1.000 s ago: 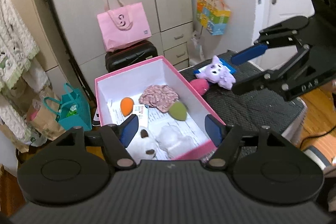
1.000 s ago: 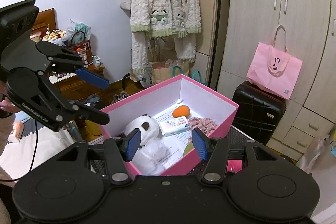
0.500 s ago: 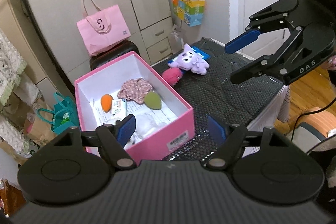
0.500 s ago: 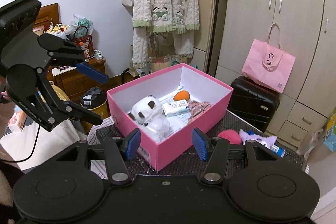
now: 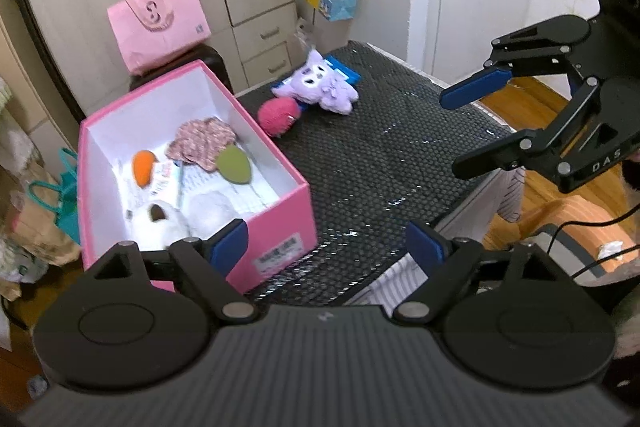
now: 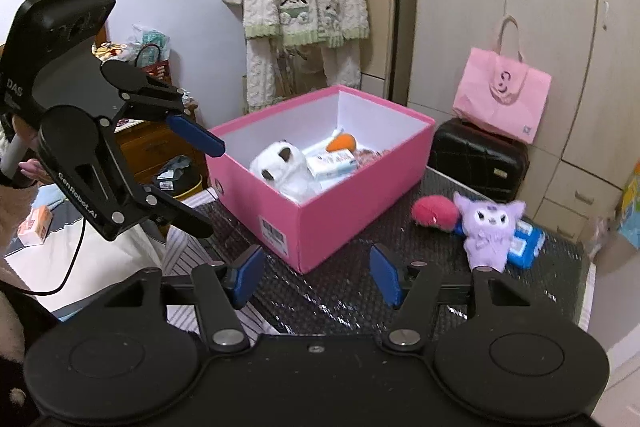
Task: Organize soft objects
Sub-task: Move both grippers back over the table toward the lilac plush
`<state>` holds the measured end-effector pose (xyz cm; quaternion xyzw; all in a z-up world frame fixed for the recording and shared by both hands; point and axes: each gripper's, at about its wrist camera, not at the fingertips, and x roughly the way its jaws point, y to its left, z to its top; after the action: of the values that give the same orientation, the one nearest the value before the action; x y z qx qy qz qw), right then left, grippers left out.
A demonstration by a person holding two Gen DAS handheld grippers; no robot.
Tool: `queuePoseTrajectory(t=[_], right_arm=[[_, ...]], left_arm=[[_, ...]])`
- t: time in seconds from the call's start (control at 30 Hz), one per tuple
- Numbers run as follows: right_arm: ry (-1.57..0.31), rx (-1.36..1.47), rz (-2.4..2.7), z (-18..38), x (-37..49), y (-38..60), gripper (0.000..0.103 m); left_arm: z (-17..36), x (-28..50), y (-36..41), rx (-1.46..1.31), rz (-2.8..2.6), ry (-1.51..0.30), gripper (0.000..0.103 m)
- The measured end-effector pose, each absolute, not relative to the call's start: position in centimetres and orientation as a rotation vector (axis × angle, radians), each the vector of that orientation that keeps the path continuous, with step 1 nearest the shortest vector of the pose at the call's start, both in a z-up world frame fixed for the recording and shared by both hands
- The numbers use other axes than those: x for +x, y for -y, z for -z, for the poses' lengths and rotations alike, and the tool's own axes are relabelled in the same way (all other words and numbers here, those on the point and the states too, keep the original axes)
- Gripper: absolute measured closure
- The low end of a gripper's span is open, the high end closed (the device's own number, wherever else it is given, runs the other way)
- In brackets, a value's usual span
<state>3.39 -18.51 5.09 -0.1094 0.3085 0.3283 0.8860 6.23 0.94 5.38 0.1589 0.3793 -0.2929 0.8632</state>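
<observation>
Sorting looks roughly half done here. The pink box point(image 5: 280, 223) sits at the left end of the black mesh tabletop point(image 5: 400, 163) and already has a white plush panda point(image 6: 282, 167), an orange sponge point(image 5: 143, 167), a green sponge point(image 5: 235, 167), a floral scrunchie point(image 5: 202, 143) and a small printed packet point(image 6: 331, 163) inside. Still out on the mesh: a pink fuzzy ball point(image 5: 276, 113) just beside the box's far wall, with a purple plush point(image 5: 320, 85) touching it and lying partly on a blue packet point(image 6: 524, 245).

Neither tool has hold of anything. The left gripper point(image 5: 326, 247) hangs near the front corner of the box, its jaws opening and already wide, nothing between them. The right gripper point(image 6: 316, 277) hovers over bare mesh in front of the box, jaws opening too but narrower, also empty.

So the step in hand reads as a reach toward the leftover toys, not a placement. Best guess for the next move: one gripper has to travel past the box to the ball or the purple plush, come down around it and squeeze. The ball and plush are touching, so picking one cleanly probably means approaching from the free side. Both are squishy, so the jaws will likely need to close well in.
</observation>
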Motion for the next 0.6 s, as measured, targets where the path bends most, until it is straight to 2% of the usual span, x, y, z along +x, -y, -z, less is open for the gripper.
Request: queuePoseTrajectory(t=[0.33, 0.6], right_arm=[[-0.658, -0.191, -0.582, -1.3, 4.4, 22.1, 0.036], [-0.603, -0.206, -0.536, 1.0, 6.4, 23.6, 0.034]], left_arm=[[-3.7, 6.7, 2.6, 0.146, 0.667, -0.781, 0.016], [-1.9, 8.6, 5.5, 0.039, 0.653, -0.729, 0.016]])
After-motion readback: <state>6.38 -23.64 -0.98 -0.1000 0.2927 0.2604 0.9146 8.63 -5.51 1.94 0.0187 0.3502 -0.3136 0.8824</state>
